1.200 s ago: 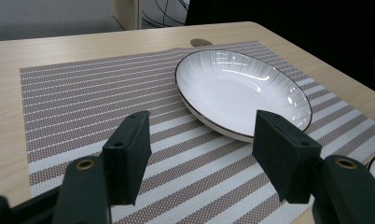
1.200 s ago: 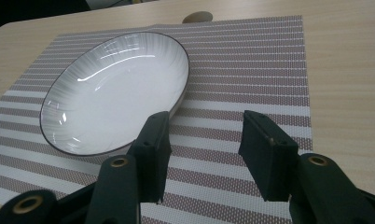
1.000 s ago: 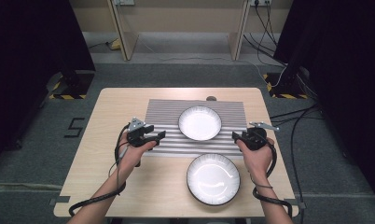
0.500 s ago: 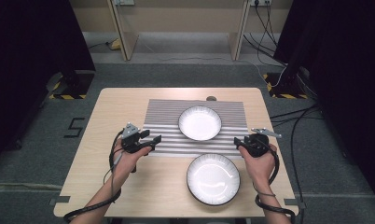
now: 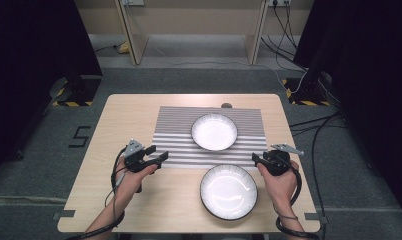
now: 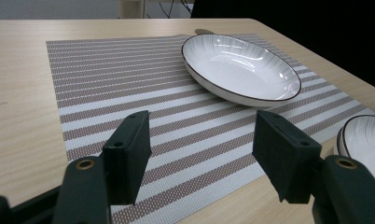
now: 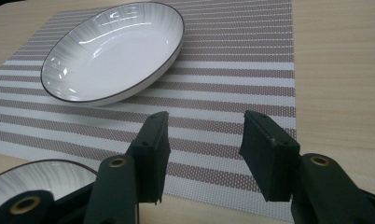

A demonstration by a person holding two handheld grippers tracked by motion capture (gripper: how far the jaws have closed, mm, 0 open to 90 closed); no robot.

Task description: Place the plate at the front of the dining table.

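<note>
Right now both grippers hang low over the near half of the counter [image 5: 139, 110], one on each side of the striped mat [image 5: 174, 130]. The left gripper [image 5: 156, 159] sits at the mat's near left corner, held in the person's left hand [image 5: 131, 177], and points across toward the middle. In the left gripper view its jaws stand spread wide with nothing between them, and the mat's stripes show through the gap. The right gripper [image 5: 256, 160] sits at the mat's near right corner in the right hand [image 5: 279, 182]. Its jaws are also spread apart and hold nothing, as the right gripper view shows.

Two white bowls with dark rims are on the counter. The far bowl [image 5: 214, 131] rests on the mat, close to its middle and toward the far edge. It lies flat and upright, well apart from both grippers. The near bowl [image 5: 228, 191] sits on the bare wood just past the mat's near edge, between the two hands and closer to the right one. Its rim shows at the lower right of the left gripper view [image 6: 363, 140] and at the lower left of the right gripper view [image 7: 41, 182]. Neither gripper touches either bowl. A cable [image 5: 114, 195] trails from the left gripper back along the forearm.
</note>
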